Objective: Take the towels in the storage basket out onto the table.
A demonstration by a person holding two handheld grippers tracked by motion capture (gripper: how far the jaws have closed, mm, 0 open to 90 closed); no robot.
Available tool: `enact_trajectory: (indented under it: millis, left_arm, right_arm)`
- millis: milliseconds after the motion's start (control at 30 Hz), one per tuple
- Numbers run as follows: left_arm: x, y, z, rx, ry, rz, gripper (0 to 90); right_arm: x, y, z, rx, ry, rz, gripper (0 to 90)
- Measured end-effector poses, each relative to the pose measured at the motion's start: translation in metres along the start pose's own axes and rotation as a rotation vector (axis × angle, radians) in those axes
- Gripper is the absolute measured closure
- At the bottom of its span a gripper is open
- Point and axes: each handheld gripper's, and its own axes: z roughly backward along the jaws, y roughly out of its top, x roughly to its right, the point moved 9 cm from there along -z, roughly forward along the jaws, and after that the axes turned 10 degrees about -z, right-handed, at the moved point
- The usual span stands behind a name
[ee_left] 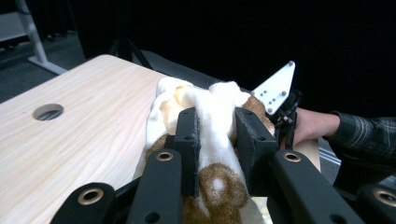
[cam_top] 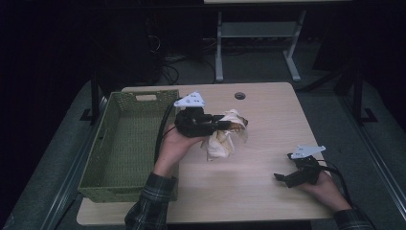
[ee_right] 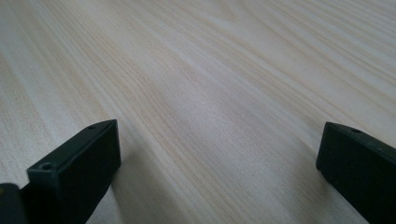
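The left tool is clenched on a cream-and-brown cloth lifted above the counter, beside a green basket. Its dangling folds could snag the basket rim. The right tool rests released.

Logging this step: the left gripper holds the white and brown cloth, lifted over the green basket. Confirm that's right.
Not quite. The left gripper does hold the cloth, but over the bare table, to the right of the green basket; the high view shows it.
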Motion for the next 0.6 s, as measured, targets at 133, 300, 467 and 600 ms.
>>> enact_trajectory:
  millis: [133,300,467,600]
  left_arm:
    - [0.006,-0.003,-0.015,-0.026,-0.012,-0.019,71.6]
    - [0.016,-0.01,-0.04,-0.059,-0.043,-0.019,71.6]
    - [0.023,-0.022,-0.061,-0.115,-0.06,-0.042,71.5]
    - [0.029,-0.034,-0.077,-0.156,-0.083,-0.06,71.4]
  right_arm:
    - [0.0,0.0,0.0,0.0,0.0,0.0,0.0]
    - [0.0,0.0,0.0,0.0,0.0,0.0,0.0]
    - [0.0,0.0,0.0,0.0,0.0,0.0,0.0]
    - [0.0,0.0,0.0,0.0,0.002,0.001,0.0]
